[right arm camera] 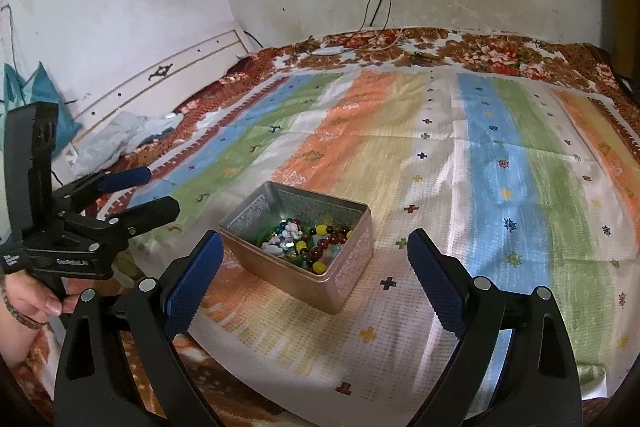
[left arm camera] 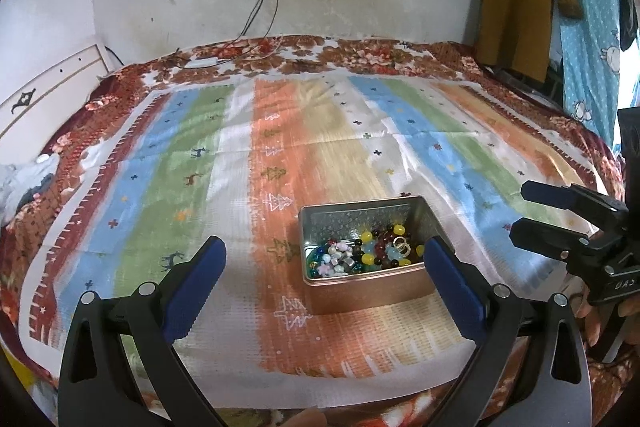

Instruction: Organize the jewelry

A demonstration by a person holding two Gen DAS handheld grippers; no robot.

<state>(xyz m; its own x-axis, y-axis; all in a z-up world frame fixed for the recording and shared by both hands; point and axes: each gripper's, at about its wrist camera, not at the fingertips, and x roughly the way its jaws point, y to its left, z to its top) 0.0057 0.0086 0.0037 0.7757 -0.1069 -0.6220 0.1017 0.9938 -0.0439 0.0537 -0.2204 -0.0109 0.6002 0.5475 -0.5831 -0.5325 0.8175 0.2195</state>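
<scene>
Striped cloth [left arm camera: 280, 131] across the bed, open tin [left arm camera: 362, 291] of beaded jewelry [left arm camera: 372, 251] sitting on its near part. Left gripper [left arm camera: 324, 259] and right gripper [right arm camera: 316, 259] both hover nearby, spread wide, holding nothing. A clumsy nudge on that soft bedding could tip the tin, scattering beads.

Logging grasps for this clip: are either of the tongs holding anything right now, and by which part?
Nothing is held. The left tongs and right tongs are both open and empty; the jewelry sits in the tin box.
</scene>
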